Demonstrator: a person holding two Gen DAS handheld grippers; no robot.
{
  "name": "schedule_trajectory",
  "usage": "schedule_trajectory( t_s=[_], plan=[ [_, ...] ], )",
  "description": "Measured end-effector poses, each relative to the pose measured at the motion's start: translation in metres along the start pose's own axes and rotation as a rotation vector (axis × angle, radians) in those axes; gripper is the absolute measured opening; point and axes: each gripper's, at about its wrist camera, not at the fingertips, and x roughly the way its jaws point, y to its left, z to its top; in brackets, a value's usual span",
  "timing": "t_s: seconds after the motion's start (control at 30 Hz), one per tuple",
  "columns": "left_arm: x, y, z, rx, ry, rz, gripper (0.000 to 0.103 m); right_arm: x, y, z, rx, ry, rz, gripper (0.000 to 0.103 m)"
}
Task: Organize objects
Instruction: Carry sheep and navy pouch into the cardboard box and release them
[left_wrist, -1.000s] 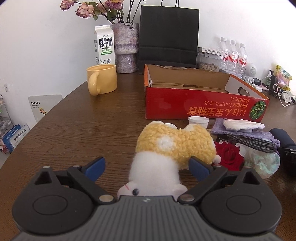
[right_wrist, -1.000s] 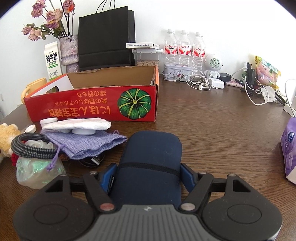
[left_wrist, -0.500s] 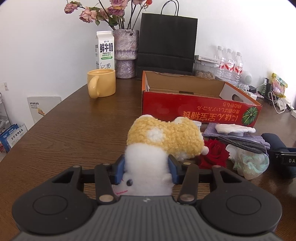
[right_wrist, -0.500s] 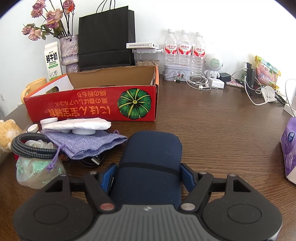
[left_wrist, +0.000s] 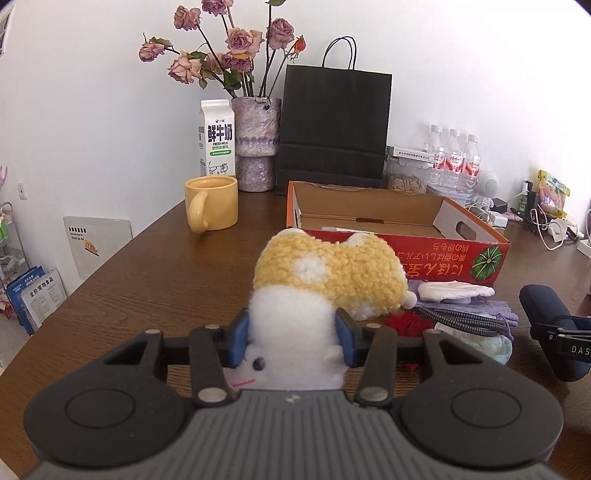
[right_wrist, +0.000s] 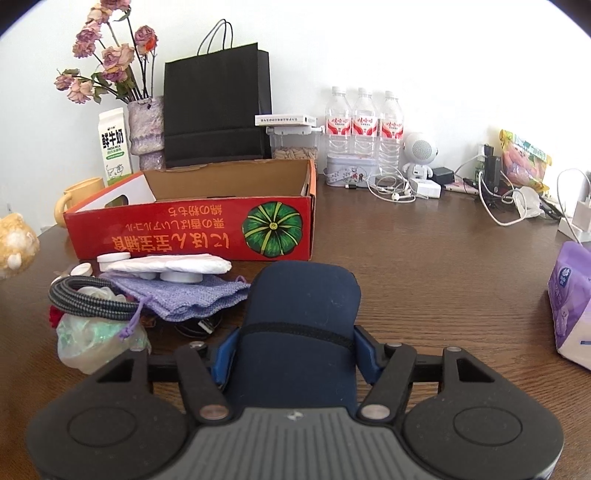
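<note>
Two grippers are each working on one thing. The left gripper (left_wrist: 291, 341) is clamping the white lower part of a plush toy (left_wrist: 325, 280), its blue pads sinking into the fluff on both sides; the yellow upper part is leaning away toward twelve o'clock, in front of the red cardboard box (left_wrist: 402, 221). The toy is looking very light and soft, so it is squashing under the pads rather than resisting; taking it low on the dense white body, as now, seems safer than pinching the curly yellow part, which would likely stretch or slip.

The right gripper (right_wrist: 293, 350) is closing its jaws on a dark blue pouch (right_wrist: 303, 325) lying on the wooden table (right_wrist: 424, 266), the pads already pressing its sides just behind the black seam. The pouch is looking padded yet fairly firm, with smooth fabric that may slide, so a hold across its middle should be keeping it balanced. At ten o'clock from it, a purple drawstring bag (right_wrist: 192, 299), a striped cable (right_wrist: 88, 301) and a crumpled plastic bag (right_wrist: 92, 339) are sitting in a heap, just beside the box's front wall.
</note>
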Motion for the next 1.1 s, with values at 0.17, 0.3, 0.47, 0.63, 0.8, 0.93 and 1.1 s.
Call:
schedule_trajectory(
  t_s=[0.17,0.3,0.47,0.63,0.8,0.93,1.1],
  plan=[
    [-0.004,-0.005,0.007,0.005,-0.018,-0.002,0.048,-0.023,0.008,0.004,-0.014,-0.049,0.04,0.062],
    [-0.004,-0.013,0.015,0.008,-0.027,-0.012,0.048,-0.039,0.02,0.014,-0.033,-0.094,0.082,0.062],
    [-0.004,-0.027,0.025,0.024,-0.05,-0.032,0.048,-0.046,0.037,0.03,-0.055,-0.129,0.126,0.062],
    [0.003,-0.039,0.034,0.038,-0.053,-0.039,0.048,-0.043,0.053,0.042,-0.07,-0.143,0.152,0.062],
    [0.013,-0.046,0.046,0.04,-0.063,-0.044,0.048,-0.033,0.065,0.056,-0.079,-0.161,0.174,0.062],
    [0.026,-0.052,0.057,0.046,-0.065,-0.042,0.048,-0.021,0.073,0.068,-0.083,-0.168,0.177,0.062],
    [0.046,-0.059,0.076,0.04,-0.078,-0.044,0.048,-0.001,0.078,0.087,-0.079,-0.18,0.171,0.062]
  ],
)
